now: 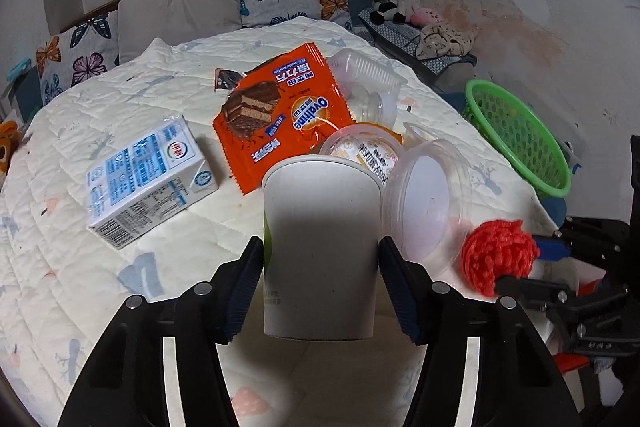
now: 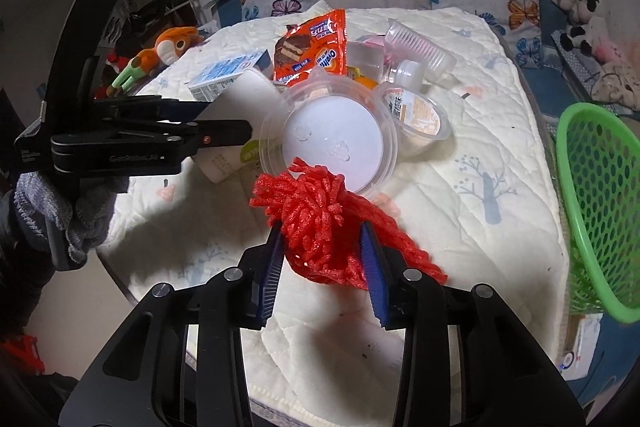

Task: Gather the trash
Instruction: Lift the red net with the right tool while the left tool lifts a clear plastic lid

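**Two grippers, two items held on the quilt**

Left of the orange wrapper: one milk carton. My left gripper clamps one white paper cup; my right gripper pinches one red mesh net. Right: one green basket. Only the right view shows the orange plush toy.

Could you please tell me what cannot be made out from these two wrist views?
- Inside of the green basket: right wrist view, cut off by the edge.
- Lower part of the red mesh net: hidden behind the right gripper.
- Inside of the white paper cup in the left gripper: the mouth faces away.
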`<state>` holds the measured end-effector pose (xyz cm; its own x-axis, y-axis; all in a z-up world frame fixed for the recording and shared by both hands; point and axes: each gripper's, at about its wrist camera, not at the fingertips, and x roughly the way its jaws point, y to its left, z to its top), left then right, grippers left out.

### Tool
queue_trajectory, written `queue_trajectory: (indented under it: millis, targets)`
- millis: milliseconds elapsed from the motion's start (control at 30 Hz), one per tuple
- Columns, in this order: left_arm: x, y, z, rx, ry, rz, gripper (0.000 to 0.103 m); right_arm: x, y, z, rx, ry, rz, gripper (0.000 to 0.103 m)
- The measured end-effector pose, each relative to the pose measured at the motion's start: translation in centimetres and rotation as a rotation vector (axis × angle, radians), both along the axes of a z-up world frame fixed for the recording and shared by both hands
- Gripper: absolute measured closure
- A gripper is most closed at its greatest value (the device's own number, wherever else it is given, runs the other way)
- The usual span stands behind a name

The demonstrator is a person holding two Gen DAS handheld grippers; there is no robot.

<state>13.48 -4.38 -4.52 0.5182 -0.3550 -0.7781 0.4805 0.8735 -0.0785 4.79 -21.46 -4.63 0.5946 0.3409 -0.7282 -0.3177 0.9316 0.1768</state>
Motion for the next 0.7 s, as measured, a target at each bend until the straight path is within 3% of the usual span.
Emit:
queue_trajectory:
  millis: [267,467,700]
  targets:
    - [-0.2,0.6,0.0,0.034,-0.003,0.000,0.045,0.2,-0.4,-0.3,0.007,0.003,-0.021,0.065]
    - [-0.1,0.6,0.2,0.021,0.000,0.002,0.041,-0.1,-1.0,0.2,0.019,-0.008,-0.033,0.065]
    - [-0.8,-0.6,2.0,-0.013,-0.058,-0.044,0.040,-0.4,-2.0,1.1,0.034,-0.026,-0.054,0.065]
